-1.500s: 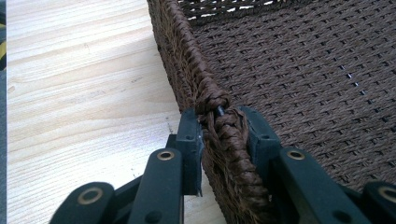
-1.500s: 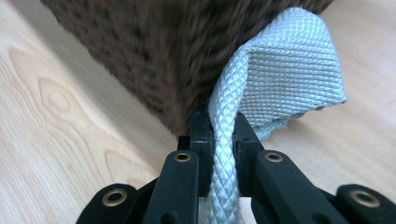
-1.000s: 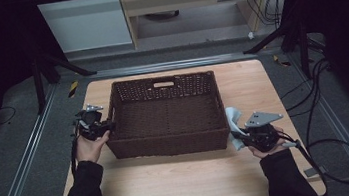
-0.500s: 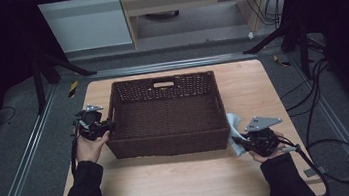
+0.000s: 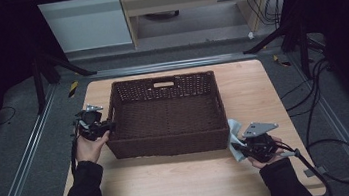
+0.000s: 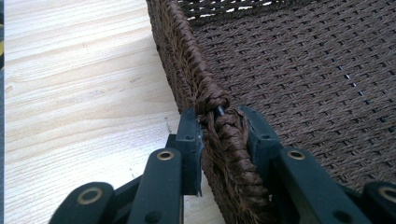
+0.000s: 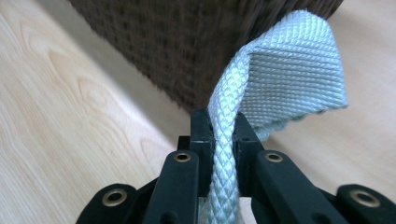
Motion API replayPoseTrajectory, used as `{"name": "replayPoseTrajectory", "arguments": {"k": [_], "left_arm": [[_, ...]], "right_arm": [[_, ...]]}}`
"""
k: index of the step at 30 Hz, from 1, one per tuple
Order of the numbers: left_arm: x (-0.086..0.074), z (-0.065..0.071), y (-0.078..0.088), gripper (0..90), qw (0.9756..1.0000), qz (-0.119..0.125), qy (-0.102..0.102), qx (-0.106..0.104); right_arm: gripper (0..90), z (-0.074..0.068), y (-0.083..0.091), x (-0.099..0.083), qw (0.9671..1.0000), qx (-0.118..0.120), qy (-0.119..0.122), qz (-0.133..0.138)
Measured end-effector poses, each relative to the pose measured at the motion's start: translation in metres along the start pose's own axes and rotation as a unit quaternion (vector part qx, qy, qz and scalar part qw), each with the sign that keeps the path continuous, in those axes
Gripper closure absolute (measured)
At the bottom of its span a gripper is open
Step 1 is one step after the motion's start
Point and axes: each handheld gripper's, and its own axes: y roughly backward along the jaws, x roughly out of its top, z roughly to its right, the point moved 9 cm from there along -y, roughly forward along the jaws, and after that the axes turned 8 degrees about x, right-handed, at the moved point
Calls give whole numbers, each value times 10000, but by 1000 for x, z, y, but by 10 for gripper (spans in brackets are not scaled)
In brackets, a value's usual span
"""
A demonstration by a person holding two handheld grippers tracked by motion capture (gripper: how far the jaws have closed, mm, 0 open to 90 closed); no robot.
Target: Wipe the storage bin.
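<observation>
Basket (image 5: pixel 167 115) sits mid-table (image 5: pixel 183 187), its left rim clenched by the left gripper (image 6: pixel 219 140); the right gripper (image 7: pixel 223 135), near its front right corner, grasps a pale cloth (image 7: pixel 280 79).

Only real difference is down at the lower right of the high view: the right gripper (image 5: pixel 241 146) has slid a bit lower and further right in the frame, dragging the pale blue cloth (image 5: pixel 234 130) along with it. The cloth now sits lower against the wicker basket (image 5: pixel 171 146) corner, less bunched up beside it.
</observation>
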Motion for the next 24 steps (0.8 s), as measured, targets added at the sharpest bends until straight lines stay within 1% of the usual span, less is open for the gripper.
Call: {"name": "replayPoseTrajectory", "arguments": {"k": [3, 4, 5, 7, 10, 13, 14, 15, 17, 19, 20, 24], "left_arm": [[0, 0, 0, 706, 10000, -1, 2, -4], [0, 0, 0, 706, 10000, 1, 7, -8], [0, 0, 0, 706, 10000, 1, 10, -7], [0, 0, 0, 705, 10000, 4, 17, -16], [0, 0, 0, 705, 10000, 6, 14, -19], [0, 0, 0, 705, 10000, 6, 18, -25], [0, 0, 0, 705, 10000, 6, 18, -24], [0, 0, 0, 705, 10000, 5, 16, -23], [0, 0, 0, 705, 10000, 5, 16, -22], [0, 0, 0, 705, 10000, 6, 19, -24], [0, 0, 0, 705, 10000, 5, 19, -27], [0, 0, 0, 704, 10000, 9, 32, -43]], "right_arm": [[832, 3, -11, -10, 9997, 21, -96, -229], [832, 2, -12, -12, 9996, 25, -95, -258], [832, 2, -14, -13, 9995, 61, -126, -272], [831, 3, -15, -14, 9994, 53, -158, -288], [830, 10, -9, -13, 9994, -61, -292, -183], [829, 24, 3, -13, 9981, -328, -513, -18], [829, 29, 7, -13, 9976, -438, -538, 13], [829, 37, 13, -14, 9963, -588, -628, 77], [830, 48, 22, -17, 9938, -780, -776, 168], [829, 61, 29, -22, 9910, -1014, -854, 181], [829, 68, 32, -25, 9894, -1102, -930, 196], [827, 86, 36, -35, 9850, -1328, -1093, 146]]}}
